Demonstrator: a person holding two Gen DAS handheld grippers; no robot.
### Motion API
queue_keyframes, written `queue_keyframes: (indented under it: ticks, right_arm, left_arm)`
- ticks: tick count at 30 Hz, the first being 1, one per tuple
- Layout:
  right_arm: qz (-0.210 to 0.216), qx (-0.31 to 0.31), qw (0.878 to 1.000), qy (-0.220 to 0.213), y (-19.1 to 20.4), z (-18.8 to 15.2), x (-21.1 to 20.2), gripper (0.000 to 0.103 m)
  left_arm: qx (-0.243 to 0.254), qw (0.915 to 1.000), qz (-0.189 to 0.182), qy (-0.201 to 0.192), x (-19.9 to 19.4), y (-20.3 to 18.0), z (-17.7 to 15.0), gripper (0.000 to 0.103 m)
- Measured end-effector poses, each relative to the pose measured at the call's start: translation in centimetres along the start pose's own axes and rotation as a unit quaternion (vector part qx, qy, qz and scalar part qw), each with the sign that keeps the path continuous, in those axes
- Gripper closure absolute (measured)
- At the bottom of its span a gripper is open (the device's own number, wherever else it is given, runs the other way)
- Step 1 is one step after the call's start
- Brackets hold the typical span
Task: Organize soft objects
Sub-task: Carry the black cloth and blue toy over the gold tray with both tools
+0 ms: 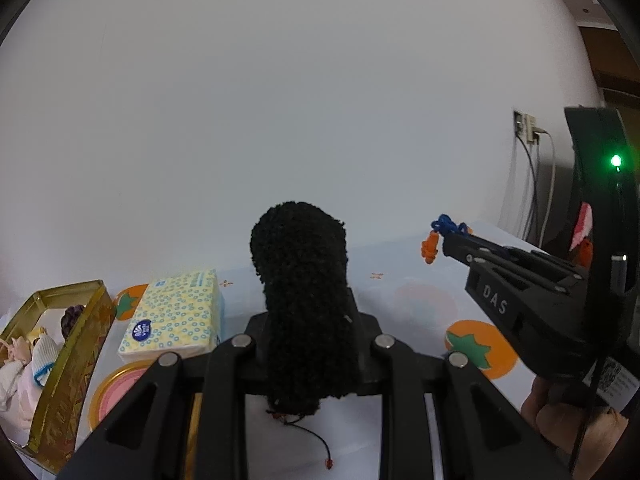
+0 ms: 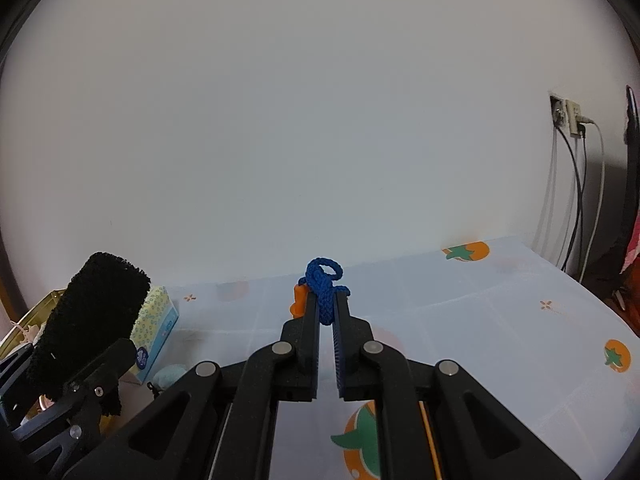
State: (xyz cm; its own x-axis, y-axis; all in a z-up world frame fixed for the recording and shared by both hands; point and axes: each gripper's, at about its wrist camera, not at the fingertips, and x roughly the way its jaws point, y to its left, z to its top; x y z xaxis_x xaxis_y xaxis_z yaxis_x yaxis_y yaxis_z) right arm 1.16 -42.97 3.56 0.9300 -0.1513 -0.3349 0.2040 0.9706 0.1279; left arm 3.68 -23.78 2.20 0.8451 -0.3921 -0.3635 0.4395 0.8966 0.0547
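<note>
Both grippers loaded, held above the tablecloth, wall close ahead.

Left wrist view: left gripper (image 1: 306,320) clamped on a black fuzzy cloth (image 1: 302,296), long axis running up out between the fingers, top end clear of the tips, a thin cord dangling below. Bare tablecloth (image 1: 400,300) ahead of the fingers up to the wall; left of them a tissue pack (image 1: 176,316) and a gold tin (image 1: 72,360) with soft things inside. Right gripper (image 1: 442,240) comes in from the right.
Right wrist view: right gripper (image 2: 326,304) closed on a blue cord (image 2: 324,292), looped above the tips, an orange piece (image 2: 299,300) hanging just left of them. Wide open cloth right of the fingers to the table edge; left stands the black cloth, tissue pack behind it.
</note>
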Motion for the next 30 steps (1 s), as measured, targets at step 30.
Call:
queue_keyframes:
  ticks: [30]
  right_arm:
    - [-0.023, -0.06, 0.996, -0.058, 7.1, -2.4, -7.1, 0.096]
  left_arm:
    - [-0.003, 0.9999, -0.012, -0.012, -3.5, 6.7, -0.5, 0.08]
